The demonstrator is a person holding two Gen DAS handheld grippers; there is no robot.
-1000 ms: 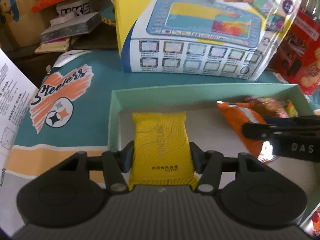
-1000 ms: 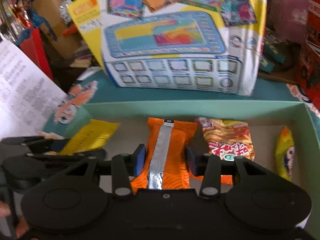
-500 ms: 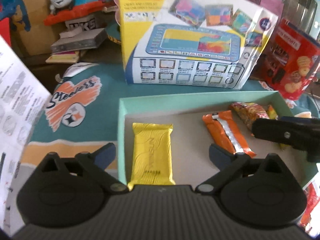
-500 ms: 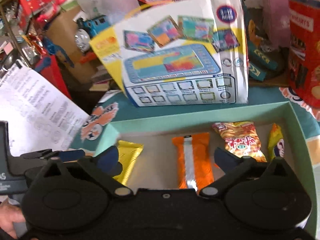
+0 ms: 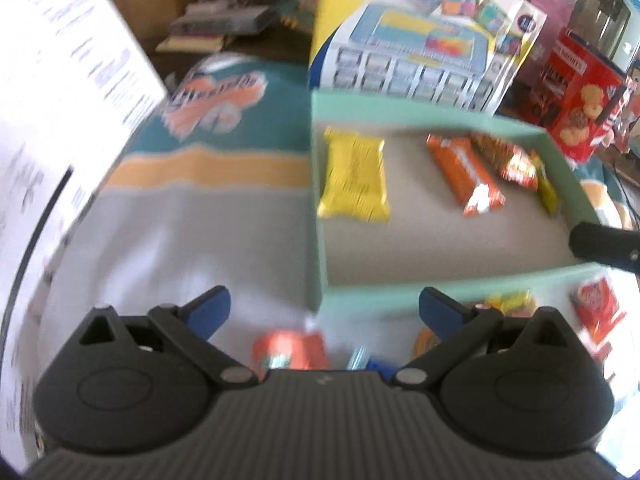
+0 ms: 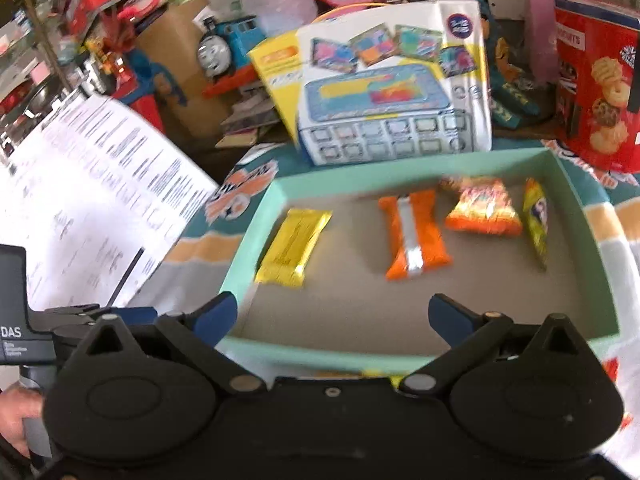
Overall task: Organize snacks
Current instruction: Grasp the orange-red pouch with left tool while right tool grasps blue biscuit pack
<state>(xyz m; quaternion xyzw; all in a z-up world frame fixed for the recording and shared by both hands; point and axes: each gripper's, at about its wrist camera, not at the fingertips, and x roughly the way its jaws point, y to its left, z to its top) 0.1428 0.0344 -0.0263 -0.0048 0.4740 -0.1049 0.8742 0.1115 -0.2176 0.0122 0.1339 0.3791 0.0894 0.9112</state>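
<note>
A mint-green box holds a yellow snack bar at its left, an orange packet in the middle, an orange-red chip bag and a small yellow packet at the right. My left gripper is open and empty, pulled back in front of the box's near left corner. Loose snacks lie on the cloth below it. My right gripper is open and empty over the box's near wall.
A toy box stands behind the green box. A red biscuit tin is at the back right. A white printed sheet stands at the left. More snacks lie in front of the box at the right.
Both grippers let go of their packets, opened wide and pulled back and up from the box. The yellow bar and the orange packet stay lying in the box.
</note>
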